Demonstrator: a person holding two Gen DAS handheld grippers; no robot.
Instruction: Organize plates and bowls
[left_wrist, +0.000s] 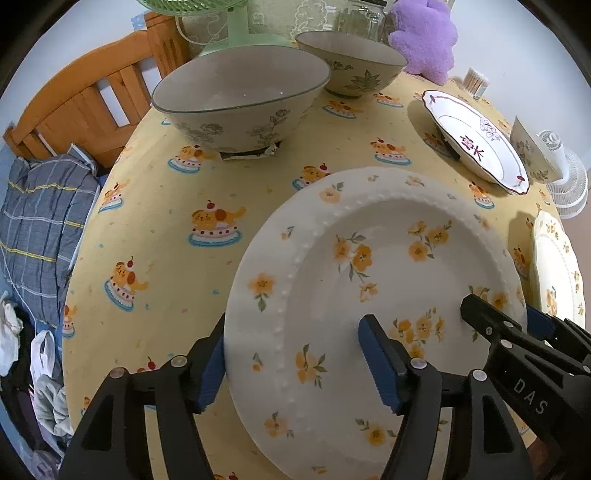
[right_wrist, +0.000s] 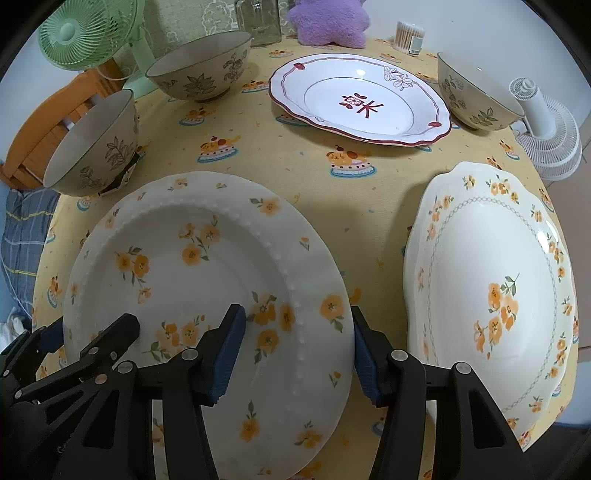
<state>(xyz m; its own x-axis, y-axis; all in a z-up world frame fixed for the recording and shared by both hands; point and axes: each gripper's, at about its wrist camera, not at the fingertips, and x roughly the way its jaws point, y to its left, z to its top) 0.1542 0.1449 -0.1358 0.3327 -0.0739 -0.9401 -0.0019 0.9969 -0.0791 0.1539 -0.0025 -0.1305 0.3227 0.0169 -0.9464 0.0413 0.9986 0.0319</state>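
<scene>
from the left wrist view, my left gripper (left_wrist: 295, 365) straddles the near-left rim of the beaded floral plate (left_wrist: 369, 295), fingers spread either side of the rim; i cannot tell whether they press it. the right gripper (left_wrist: 517, 325) reaches in at that plate's right edge. the scalloped plate (left_wrist: 554, 266) is cut off at the frame edge. from the right wrist view, my right gripper (right_wrist: 295, 350) straddles the same plate's right rim, fingers apart. the yellow tablecloth (right_wrist: 295, 155) carries three empty bowls and the red-trimmed plate (right_wrist: 360, 98).
</scene>
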